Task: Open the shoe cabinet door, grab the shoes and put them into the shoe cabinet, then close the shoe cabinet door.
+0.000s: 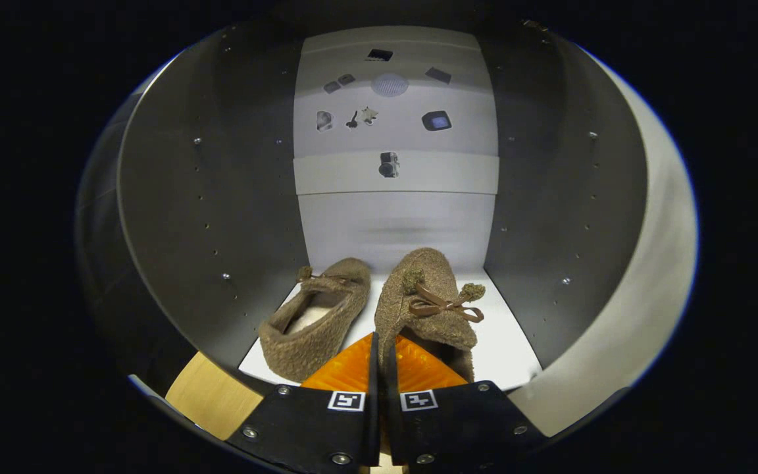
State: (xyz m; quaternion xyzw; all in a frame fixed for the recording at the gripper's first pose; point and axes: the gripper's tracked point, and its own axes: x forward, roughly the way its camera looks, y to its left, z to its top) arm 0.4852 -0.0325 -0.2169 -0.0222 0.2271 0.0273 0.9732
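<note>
Tongs (379, 355) pinch right slipper (426, 299); left slipper (316, 316) beside.

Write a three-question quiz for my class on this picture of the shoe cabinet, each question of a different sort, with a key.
1. True or false: both shoes stand outside the cabinet.
2. Multiple choice: the tongs are A) wide open, B) closed together on the right shoe's edge, C) gripping the door.
3. Short answer: which shoe shows its opening to the camera?

Key:
1. False; both are on the white shelf inside.
2. B.
3. The left shoe, lying beside the right one.
</note>
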